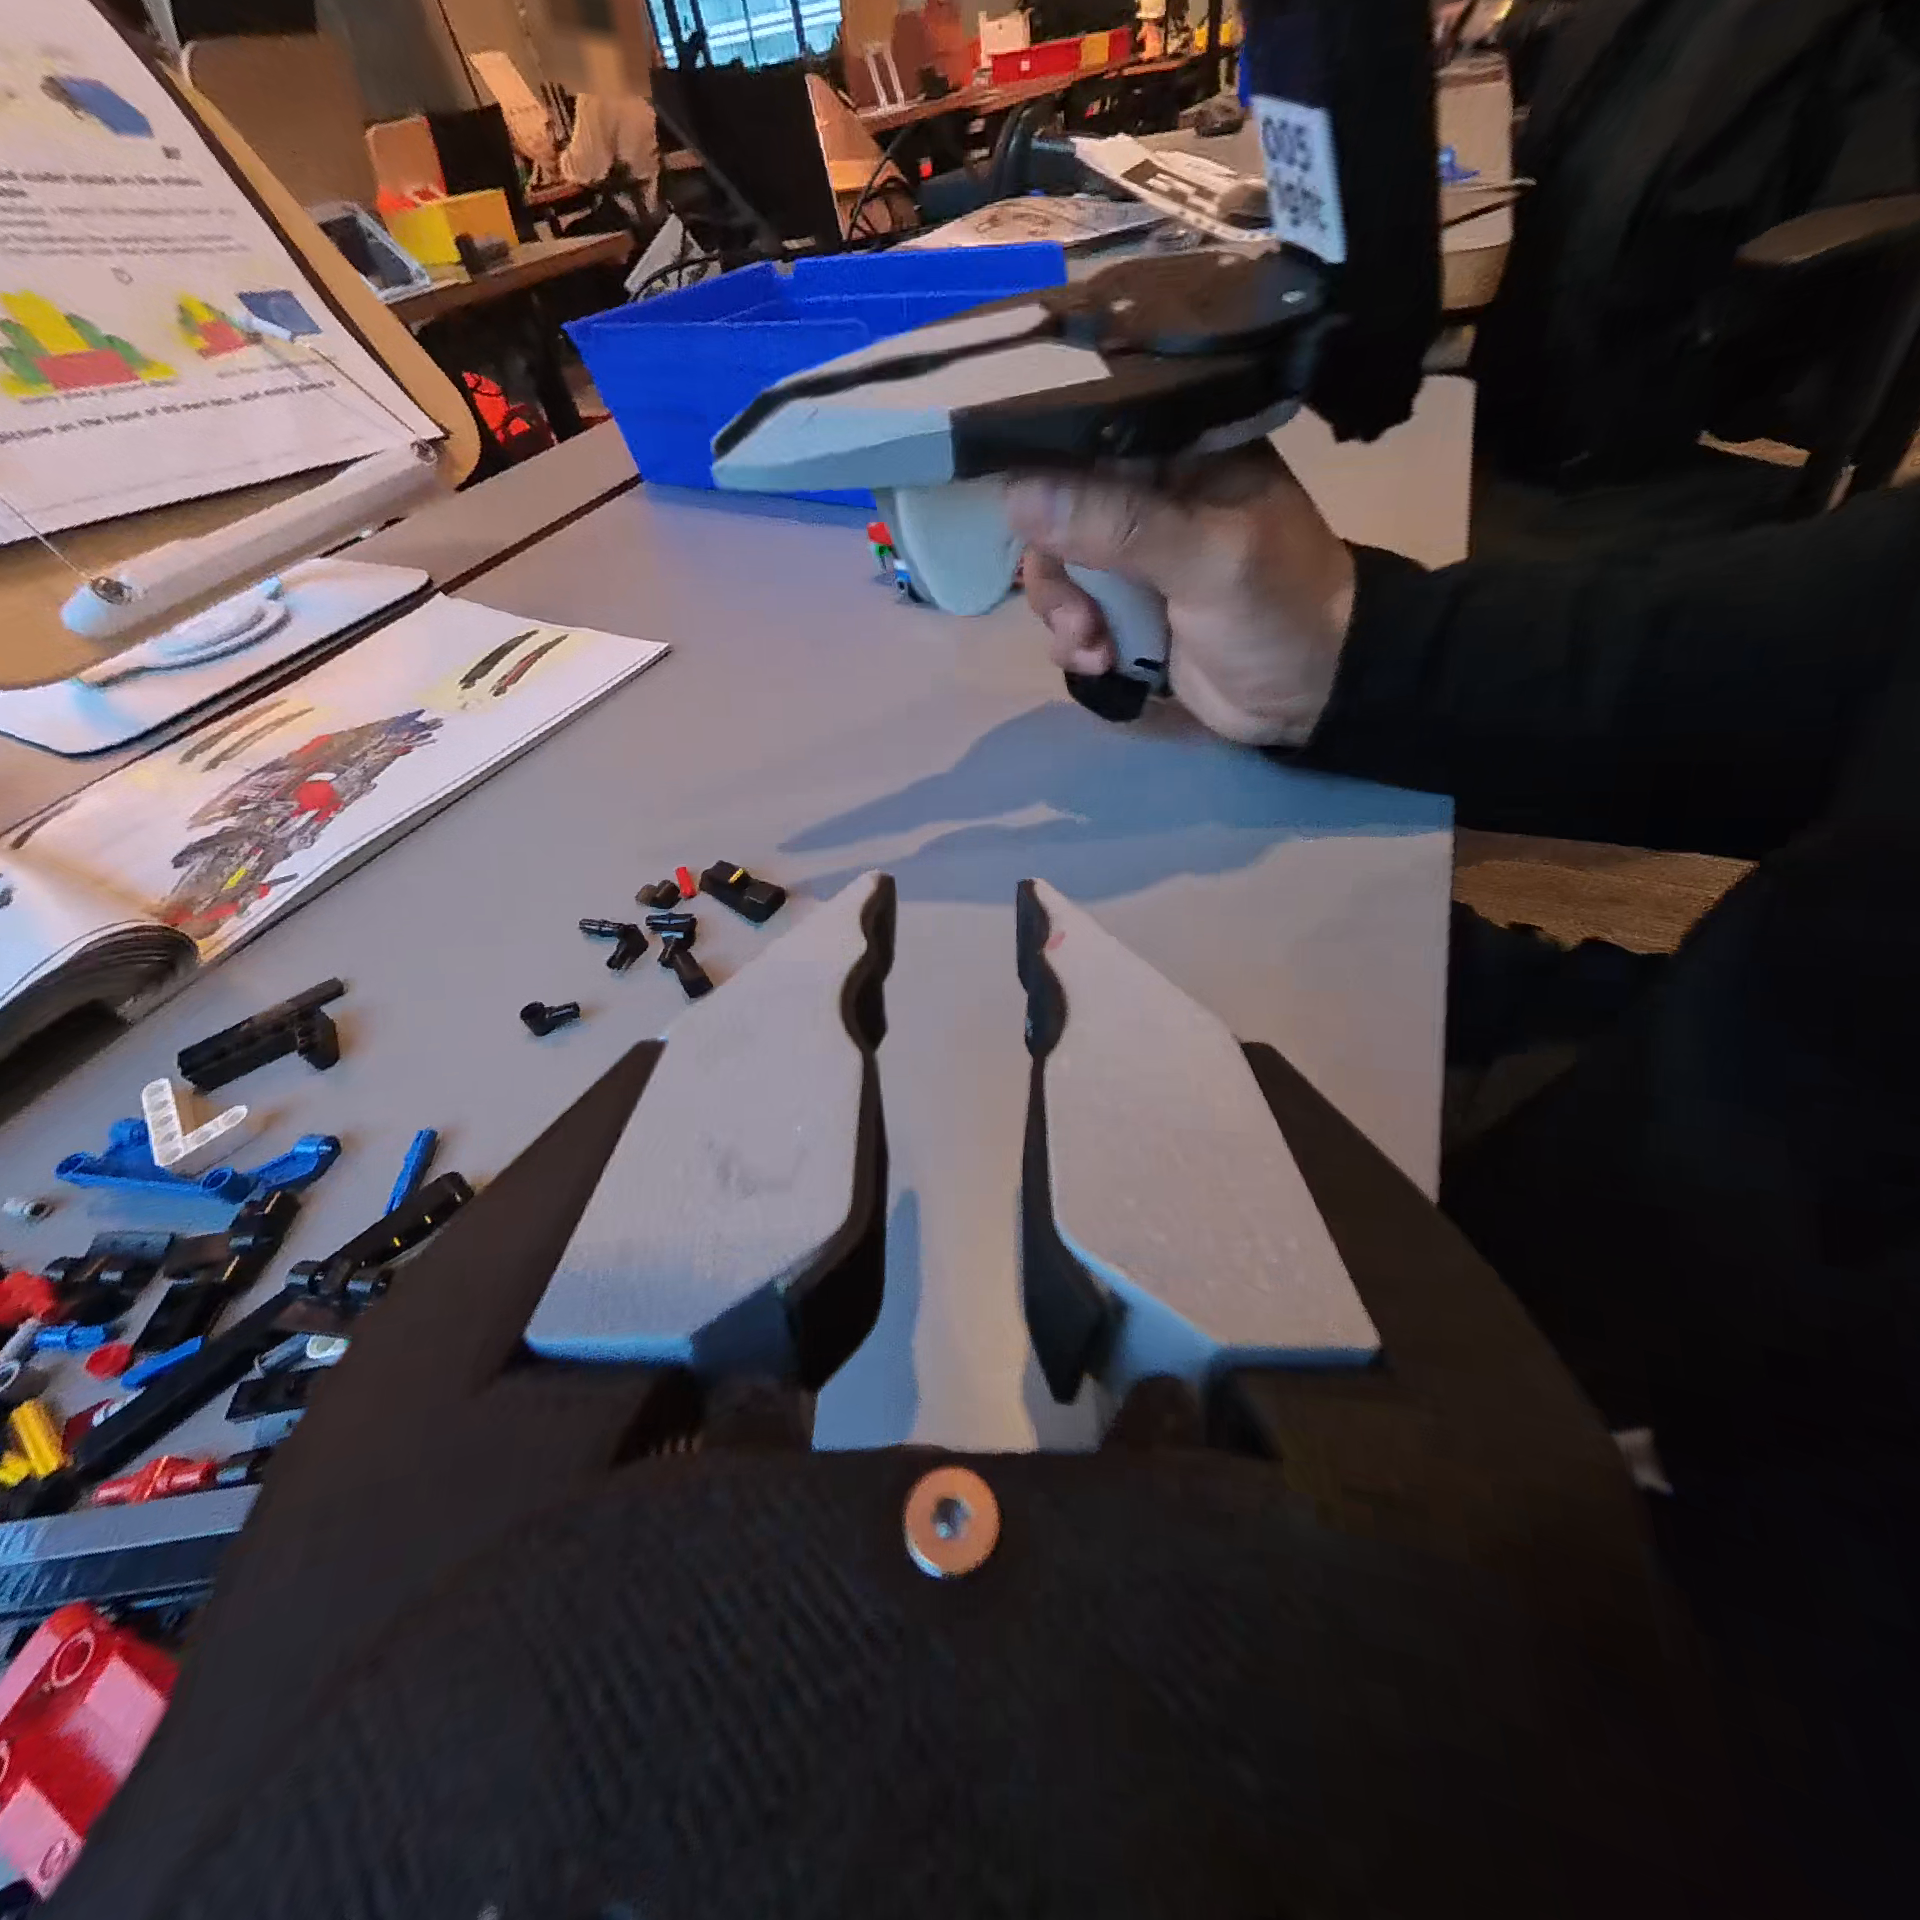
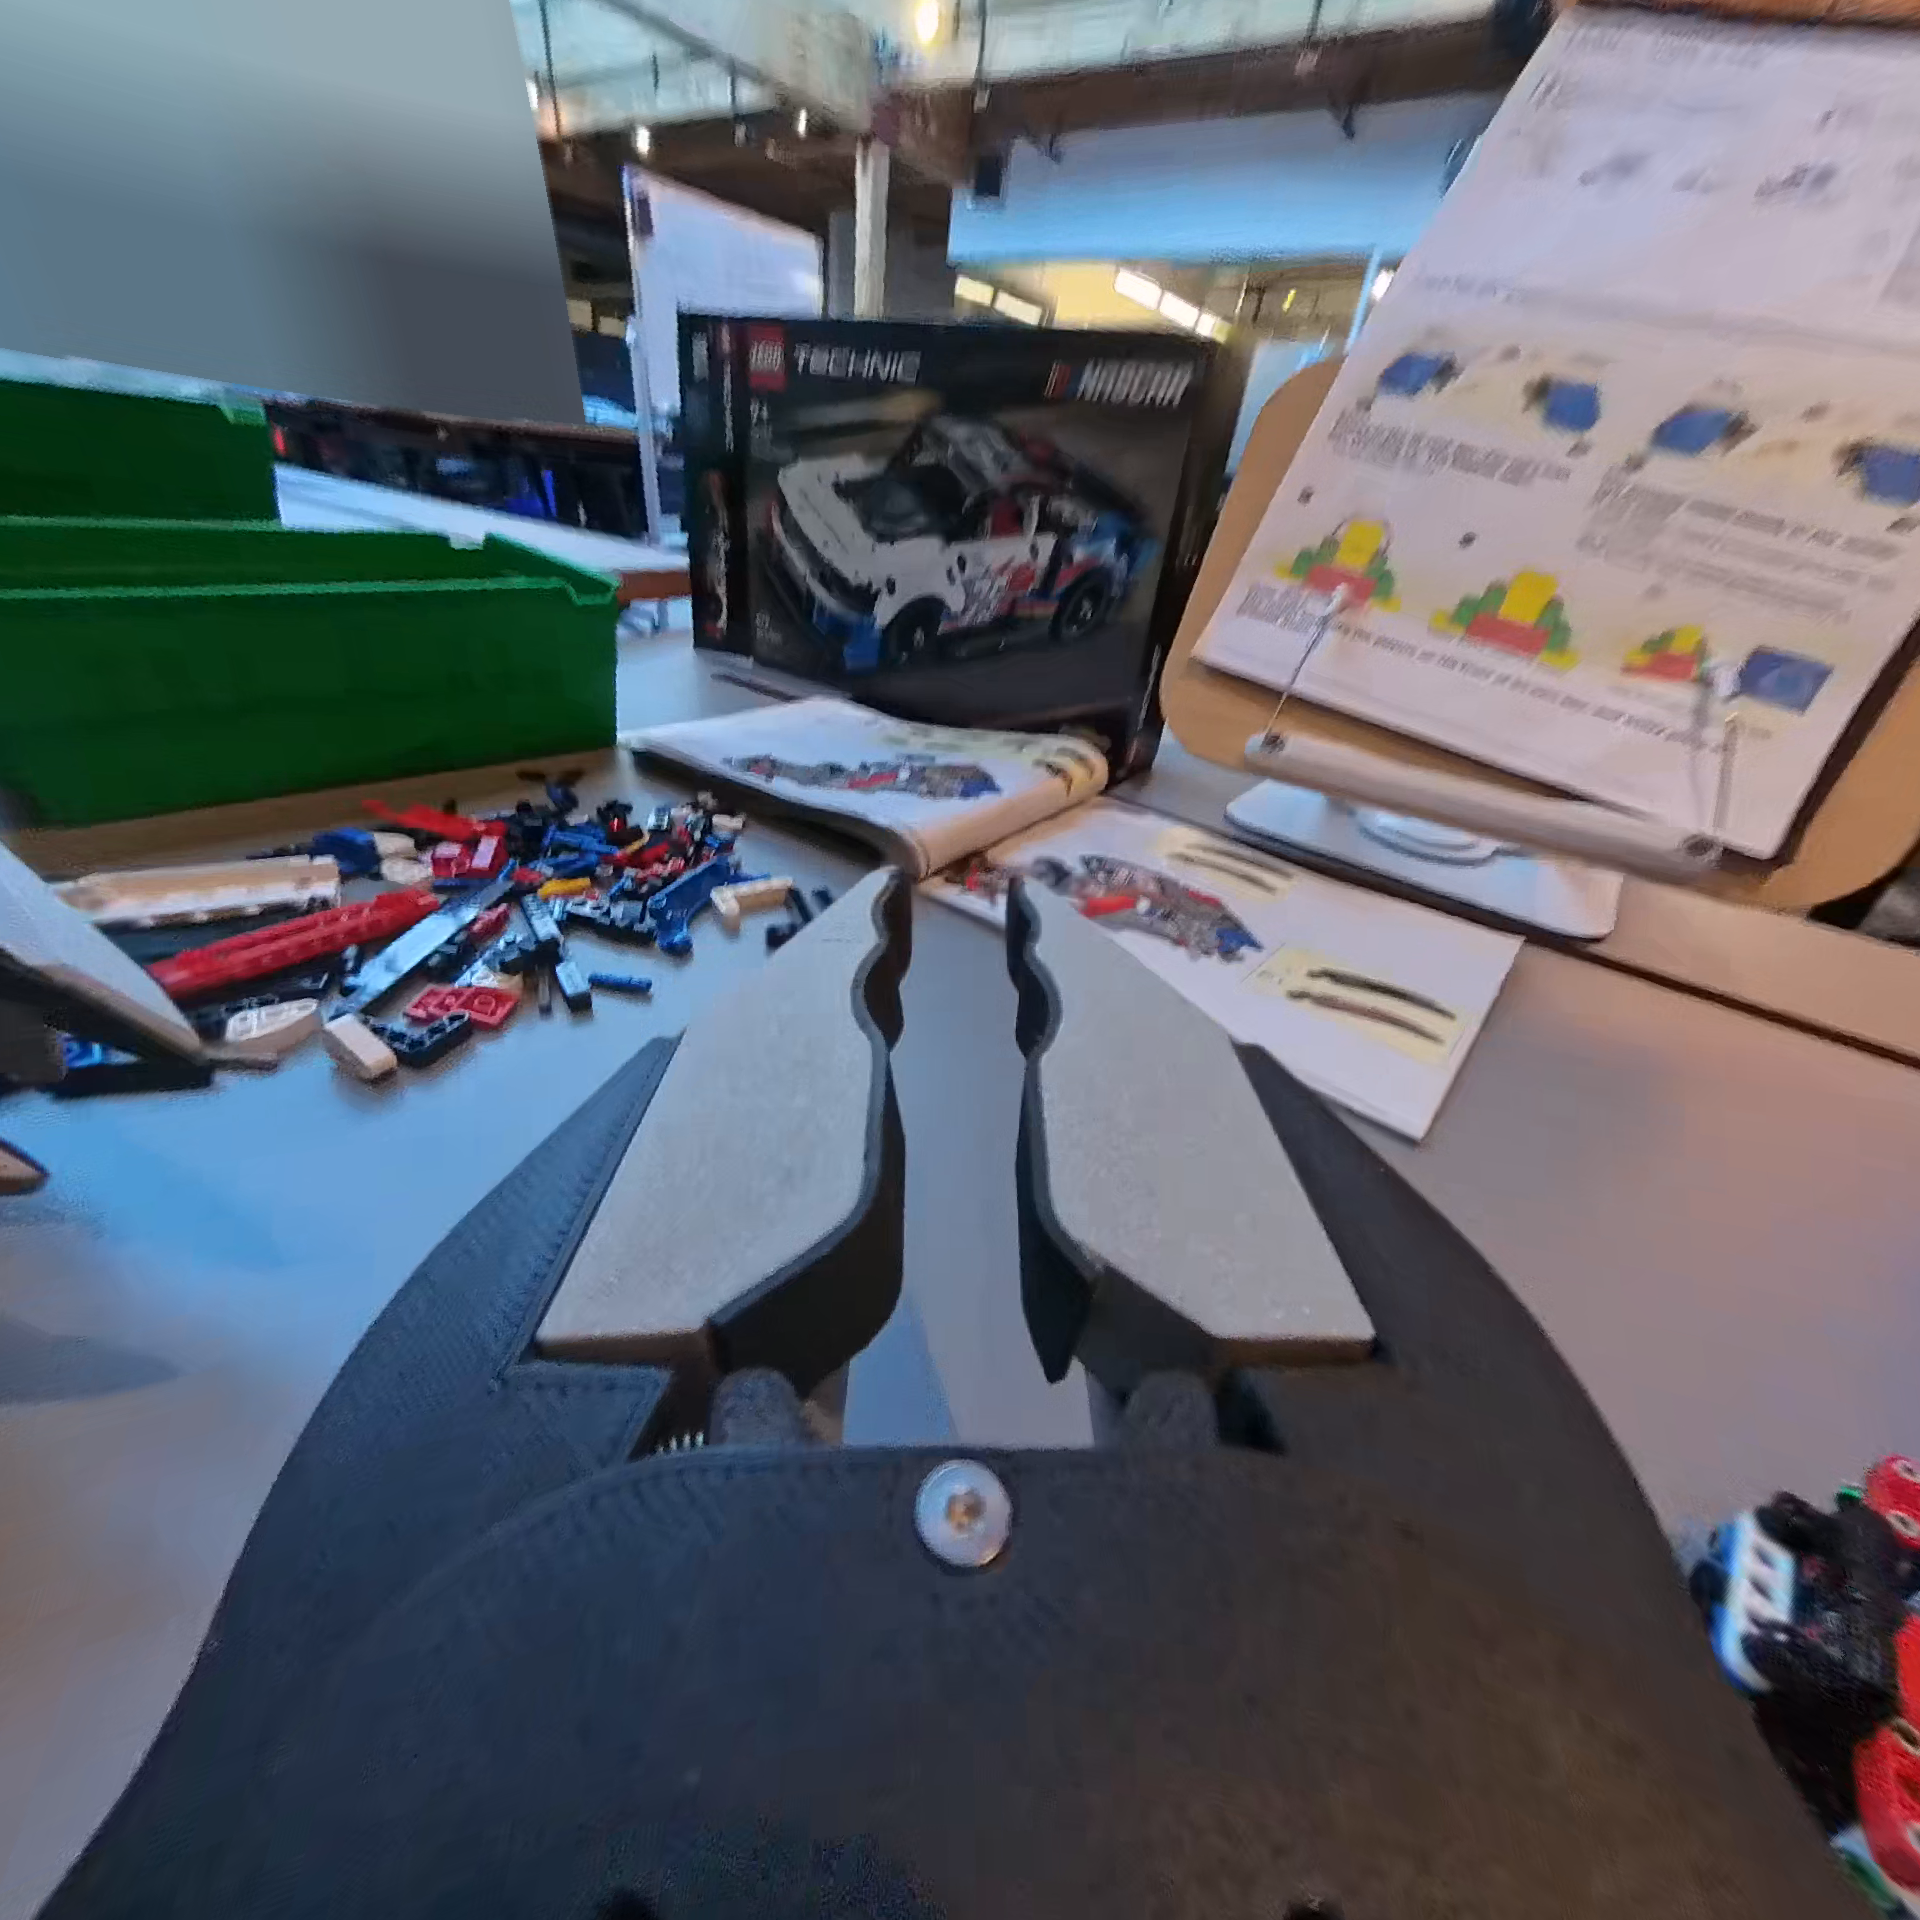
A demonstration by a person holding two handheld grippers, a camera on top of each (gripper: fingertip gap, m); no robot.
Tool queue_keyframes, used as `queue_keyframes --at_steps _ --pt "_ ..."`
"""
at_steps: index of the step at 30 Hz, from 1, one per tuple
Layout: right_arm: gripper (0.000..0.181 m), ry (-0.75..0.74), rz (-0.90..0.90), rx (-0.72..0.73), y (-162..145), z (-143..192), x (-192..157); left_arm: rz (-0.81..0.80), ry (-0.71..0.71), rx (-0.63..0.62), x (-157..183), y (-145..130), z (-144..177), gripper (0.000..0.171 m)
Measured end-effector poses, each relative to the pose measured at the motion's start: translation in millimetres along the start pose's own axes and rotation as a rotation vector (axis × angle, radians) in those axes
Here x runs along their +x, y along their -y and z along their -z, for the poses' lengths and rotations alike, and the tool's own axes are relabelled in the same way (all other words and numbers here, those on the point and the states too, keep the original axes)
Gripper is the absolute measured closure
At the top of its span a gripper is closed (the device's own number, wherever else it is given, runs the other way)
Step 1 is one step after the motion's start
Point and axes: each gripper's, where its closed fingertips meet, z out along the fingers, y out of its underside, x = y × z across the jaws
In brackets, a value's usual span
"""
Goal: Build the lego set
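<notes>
My left gripper (image 1: 956,899) is open and empty above the grey table (image 1: 831,707). Small black connector pieces (image 1: 675,930) lie just left of its tips. A pile of blue, black and red lego parts (image 1: 187,1247) lies at lower left. My right gripper (image 2: 956,899) is open and empty, pointing at the open instruction booklet (image 2: 1195,935). It also shows in the left wrist view (image 1: 727,462), held in a hand (image 1: 1195,603) with its jaws nearly together there. A loose parts pile (image 2: 468,935) lies to its left. A partly built black, red and blue assembly (image 2: 1839,1642) sits at lower right.
A green bin (image 2: 291,665) stands at the left, the lego set box (image 2: 935,520) behind the booklet, a sheet on a stand (image 2: 1610,520) at the right. A blue bin (image 1: 779,364) stands at the far table edge. The table's right edge (image 1: 1444,987) is close. Across from one pair of fingers to the other is roughly 15 cm.
</notes>
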Motion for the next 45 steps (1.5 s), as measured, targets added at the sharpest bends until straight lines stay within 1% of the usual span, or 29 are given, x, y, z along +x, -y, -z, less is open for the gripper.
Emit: queue_keyframes --at_steps 3,7,11,14,18,20,22,26,30,33,36,38,42,45 --pt "0.167 0.004 0.015 -0.021 -4.6 -15.8 0.3 0.059 -0.012 -0.016 -6.3 -4.7 -1.6 0.151" --pt "0.165 0.094 -0.036 -0.120 -27.5 -37.9 -14.2 0.211 -0.064 0.014 -16.8 -3.4 0.7 0.149" --pt "0.166 0.113 -0.049 -0.124 -28.7 -46.7 -15.8 0.324 -0.095 0.034 -25.8 -2.8 1.7 0.148" --pt "0.165 0.123 -0.065 -0.136 -30.7 -50.8 -15.1 0.368 -0.114 0.039 -28.3 -3.0 1.5 0.148" --pt "0.163 0.120 -0.084 -0.137 -30.8 -51.2 -12.8 0.388 -0.121 0.049 -29.9 -2.1 2.2 0.147" --pt "0.161 0.128 -0.089 -0.168 -34.7 -50.5 -14.3 0.394 -0.125 0.051 -30.2 -1.8 2.3 0.147" --pt "0.159 0.155 -0.082 -0.237 -44.2 -48.8 -20.2 0.397 -0.123 0.058 -31.1 -1.0 2.8 0.146" --pt "0.156 0.228 -0.050 -0.420 -70.5 -36.9 -37.7 0.404 -0.130 0.063 -31.1 -0.3 3.2 0.146" --pt "0.152 0.267 0.005 -0.496 -82.3 -26.0 -46.9 0.411 -0.140 0.050 -30.3 -1.7 1.5 0.146" --pt "0.152 0.313 0.027 -0.585 -96.3 -25.8 -52.9 0.411 -0.137 0.049 -30.7 -1.7 1.2 0.146" --pt "0.151 0.325 0.089 -0.678 -112.0 -27.4 -52.4 0.403 -0.134 0.043 -30.0 -2.3 0.5 0.146" --pt "0.154 0.323 0.119 -0.705 -116.9 -28.2 -51.7 0.391 -0.128 0.039 -29.4 -2.5 0.2 0.146" --pt "0.154 0.296 0.129 -0.688 -114.6 -29.5 -50.3 0.370 -0.121 0.033 -27.8 -2.9 -0.3 0.146" --pt "0.146 0.248 0.104 -0.687 -113.7 -31.4 -45.6 0.368 -0.124 0.033 -27.1 -2.7 -0.2 0.146"
